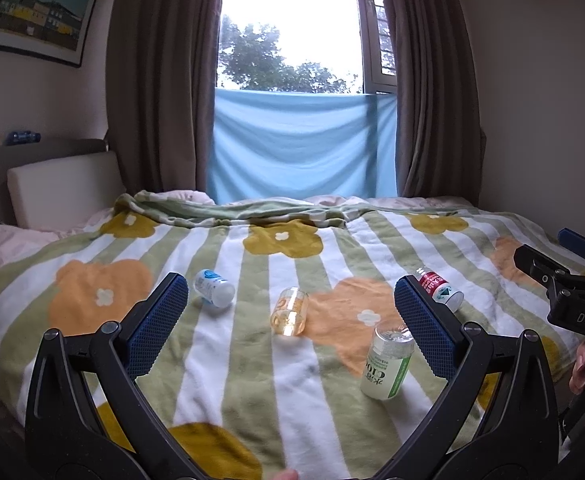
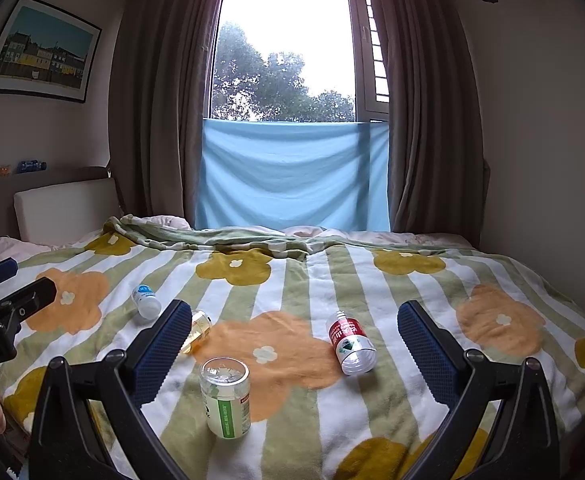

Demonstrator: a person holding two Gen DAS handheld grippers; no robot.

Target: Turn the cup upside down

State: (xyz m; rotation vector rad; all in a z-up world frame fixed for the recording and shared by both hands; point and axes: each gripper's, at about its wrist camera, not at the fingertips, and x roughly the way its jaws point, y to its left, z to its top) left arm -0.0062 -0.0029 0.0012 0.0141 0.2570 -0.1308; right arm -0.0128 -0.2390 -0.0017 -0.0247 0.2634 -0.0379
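I am hovering both claws, left and right, wide open and empty, over the bed, lining up on the cup.

Bed covered by a striped floral blanket. Behind it, a window flanked by brown curtains, its lower part draped with a blue cloth. Framed picture on the left wall; white headboard cushion beneath.
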